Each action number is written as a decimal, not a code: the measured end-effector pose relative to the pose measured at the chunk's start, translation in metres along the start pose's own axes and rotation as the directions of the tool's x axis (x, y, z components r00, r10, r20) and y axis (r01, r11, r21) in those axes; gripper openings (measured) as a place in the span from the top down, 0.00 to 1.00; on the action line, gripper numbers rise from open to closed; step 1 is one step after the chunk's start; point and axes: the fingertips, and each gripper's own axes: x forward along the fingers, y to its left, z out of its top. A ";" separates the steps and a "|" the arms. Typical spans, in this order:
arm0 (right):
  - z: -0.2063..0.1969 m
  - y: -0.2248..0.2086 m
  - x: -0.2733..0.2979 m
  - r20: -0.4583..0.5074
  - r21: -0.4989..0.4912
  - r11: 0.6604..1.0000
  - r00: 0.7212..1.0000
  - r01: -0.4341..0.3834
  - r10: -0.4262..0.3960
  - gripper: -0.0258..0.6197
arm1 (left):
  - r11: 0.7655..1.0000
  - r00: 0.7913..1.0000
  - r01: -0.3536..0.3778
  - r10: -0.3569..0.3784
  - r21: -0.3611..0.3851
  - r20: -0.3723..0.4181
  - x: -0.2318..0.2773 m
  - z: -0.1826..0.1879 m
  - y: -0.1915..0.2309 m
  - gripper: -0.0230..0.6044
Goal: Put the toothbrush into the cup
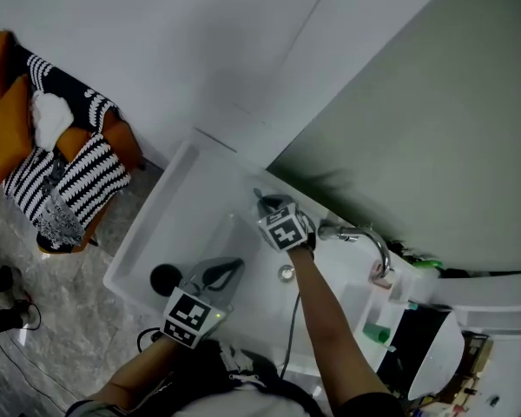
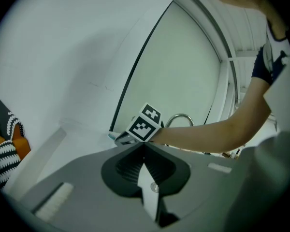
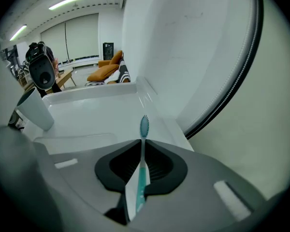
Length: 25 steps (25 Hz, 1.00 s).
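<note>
A teal and white toothbrush [image 3: 143, 129] stands up between the pads of my right gripper [image 3: 143, 143], bristle head pointing away from me, and the jaws are shut on its handle. In the head view that gripper [image 1: 267, 203] hovers over the back of the white counter near the mirror. The white cup [image 3: 36, 111] stands at the counter's left end; from above its dark mouth [image 1: 163, 278] sits beside my left gripper [image 1: 230, 270]. The left gripper [image 2: 144, 148] is shut with nothing in it and points toward the right gripper's marker cube [image 2: 145, 122].
A chrome faucet [image 1: 365, 237] arches over the sunken sink basin [image 1: 269, 294]. A large mirror [image 1: 434, 129] lines the wall behind. Small green items [image 1: 378, 333] sit on the counter's right. A chair with orange and striped cushions [image 1: 61, 146] stands on the floor to the left.
</note>
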 end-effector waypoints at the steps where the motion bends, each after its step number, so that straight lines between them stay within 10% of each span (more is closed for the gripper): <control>1: 0.001 0.000 -0.004 0.016 0.007 1.000 1.000 0.008 -0.008 0.91 | 1.000 1.000 -0.004 0.004 0.002 0.004 -0.002 0.001 0.000 0.96; 25: 0.007 0.051 -0.124 0.238 0.083 0.996 0.970 0.027 -0.046 0.91 | 0.995 0.997 -0.036 0.030 0.092 0.065 -0.043 0.014 -0.039 0.96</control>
